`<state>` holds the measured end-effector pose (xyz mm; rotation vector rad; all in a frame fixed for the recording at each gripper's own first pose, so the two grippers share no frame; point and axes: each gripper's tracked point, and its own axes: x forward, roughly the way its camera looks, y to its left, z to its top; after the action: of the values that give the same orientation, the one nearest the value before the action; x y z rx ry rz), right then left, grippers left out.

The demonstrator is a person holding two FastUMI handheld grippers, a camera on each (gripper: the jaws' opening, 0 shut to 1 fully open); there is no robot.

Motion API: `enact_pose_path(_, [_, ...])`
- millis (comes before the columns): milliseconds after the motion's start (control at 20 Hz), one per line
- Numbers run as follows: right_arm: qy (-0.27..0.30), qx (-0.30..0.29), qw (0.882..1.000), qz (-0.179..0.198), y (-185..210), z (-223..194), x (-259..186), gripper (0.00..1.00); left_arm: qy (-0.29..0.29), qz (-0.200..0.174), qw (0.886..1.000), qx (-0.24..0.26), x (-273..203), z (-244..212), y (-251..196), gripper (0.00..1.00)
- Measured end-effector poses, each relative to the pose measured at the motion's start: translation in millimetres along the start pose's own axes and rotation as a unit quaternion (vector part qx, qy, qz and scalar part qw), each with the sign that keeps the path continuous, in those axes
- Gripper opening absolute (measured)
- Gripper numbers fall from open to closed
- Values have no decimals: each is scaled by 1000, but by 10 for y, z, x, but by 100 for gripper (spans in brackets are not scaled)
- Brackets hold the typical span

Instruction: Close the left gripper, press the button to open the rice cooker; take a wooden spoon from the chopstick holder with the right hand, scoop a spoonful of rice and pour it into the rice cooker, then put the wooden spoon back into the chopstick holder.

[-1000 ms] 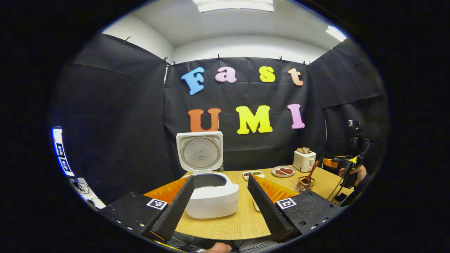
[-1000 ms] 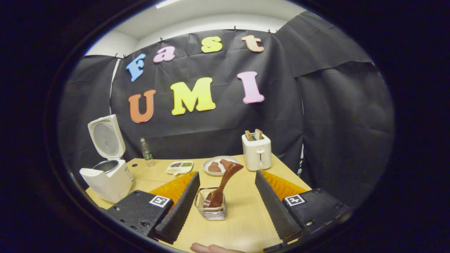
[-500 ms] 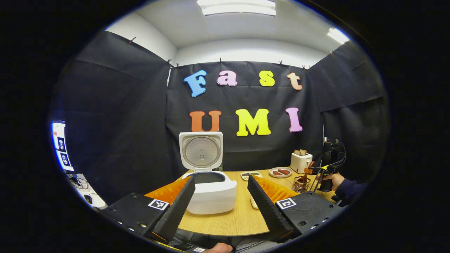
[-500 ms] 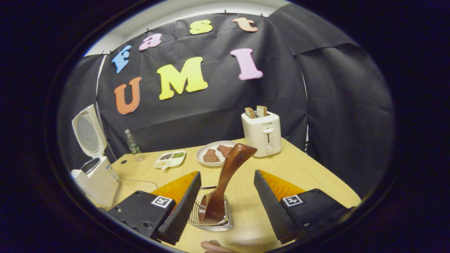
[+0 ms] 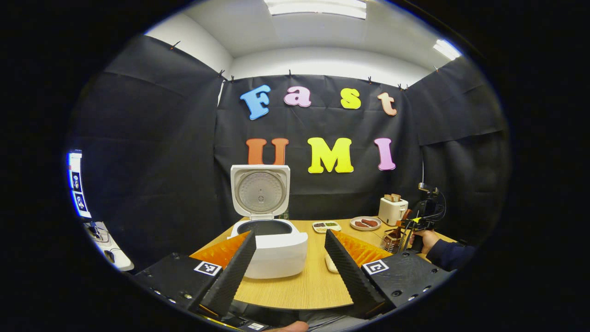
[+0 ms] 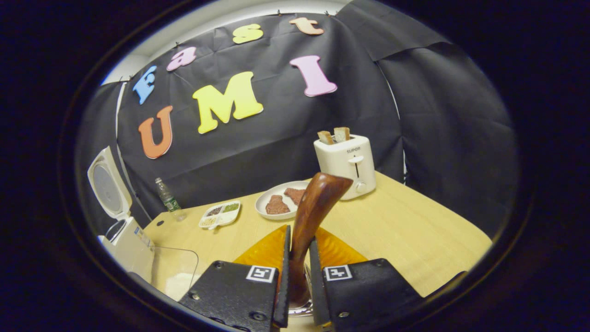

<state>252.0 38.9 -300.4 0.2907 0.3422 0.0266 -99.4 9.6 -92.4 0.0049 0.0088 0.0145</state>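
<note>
We see a white toaster (image 6: 346, 164) with two slices of bread (image 6: 334, 135) upright in its slots, standing near the table's (image 6: 415, 235) far edge, toward the far right corner. Just beside it on the left lies a round plate (image 6: 272, 199) holding two brownish pieces of food. Further left along that far edge sits a small divided dish (image 6: 220, 215) with differently coloured fillings, and near the far left corner a clear bottle (image 6: 168, 200) stands upright. We cannot tell what the fillings are.
</note>
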Motion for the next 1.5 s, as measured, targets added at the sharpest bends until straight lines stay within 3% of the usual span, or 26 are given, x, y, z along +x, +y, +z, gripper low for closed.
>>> enact_pose_path(150, [4, -15, 1000, 7, 114, -13, -60, 18, -10, 3, 1000, 7, -12, 34, 34, 96])
enact_pose_path(700, [-79, -85, 993, 19, 431, 767, -662, 16, -5, -8, 1000, -1, 33, -71, -100, 95])
enact_pose_path(850, [-101, -88, 990, 35, 712, 924, -877, 14, 6, -4, 1000, -9, 100, -142, -46, 95])
enact_pose_path(1150, [-101, -109, 986, 74, 1395, 817, -1063, 11, 11, 7, 1000, -22, 60, -157, 111, 96])
enact_pose_path(1500, [-57, -133, 987, 68, 1784, -33, -720, 11, 16, 14, 999, -27, 65, -256, 238, 95])
